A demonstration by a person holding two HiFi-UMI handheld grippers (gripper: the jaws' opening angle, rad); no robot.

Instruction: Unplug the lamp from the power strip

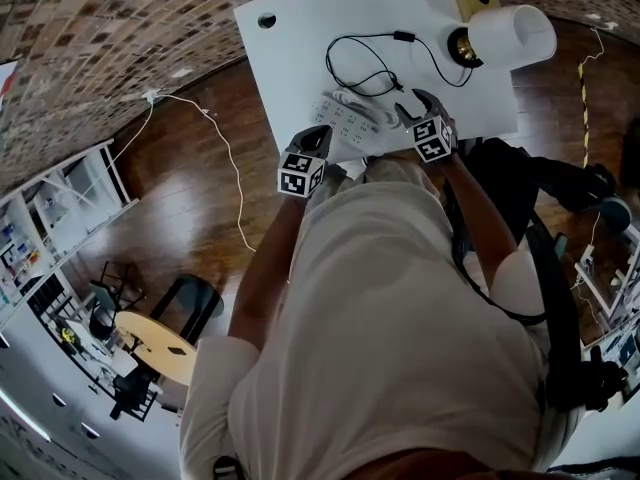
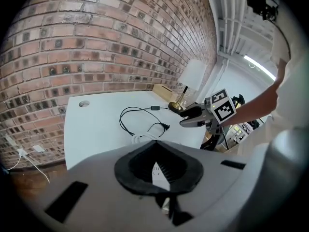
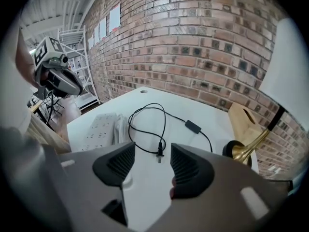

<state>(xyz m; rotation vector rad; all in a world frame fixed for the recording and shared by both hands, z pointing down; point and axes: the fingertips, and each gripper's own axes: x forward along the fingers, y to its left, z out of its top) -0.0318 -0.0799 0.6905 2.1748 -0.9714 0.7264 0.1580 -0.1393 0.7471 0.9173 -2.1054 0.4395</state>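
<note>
On the table – plug: the small black two-pin plug (image 3: 159, 156) lies loose on the white rectangular table (image 1: 290, 58), apart from the power strip. I judge the unplugging done.
Power strip: the long white plastic power strip (image 3: 99, 127) lies flat near the table's front edge, with its own white lead (image 3: 121, 124) bundled just beside it. Every socket I can see is empty.
Lamp: the brass-based lamp with a white drum shade (image 1: 510, 33) stands upright at the far right of the table.
Cord: the thin black cord (image 3: 145, 115) runs in loose loops from the lamp base, through a small black inline switch (image 3: 193, 126), to the plug.
Left gripper: the left gripper (image 2: 155, 146) has its jaws together at the tips. I see nothing clamped, only a sliver of white through the slit behind them. It hangs over the strip's left end.
Right gripper: the right gripper (image 1: 418, 106) has its jaws wide apart and empty. The plug lies on the table beyond them, untouched.
Handling: I expect the plug to be light and rigid, best taken by its moulded body, never by the cord. The cord is limp and will trail. The strip looks light enough to slide or lift unless pinned. The lamp looks top-heavy, so a tug on the cord could tip it.
Containers: the only candidate is a tan cardboard piece (image 3: 246, 120) behind the lamp base. I cannot tell whether it is a box or what it holds.
</note>
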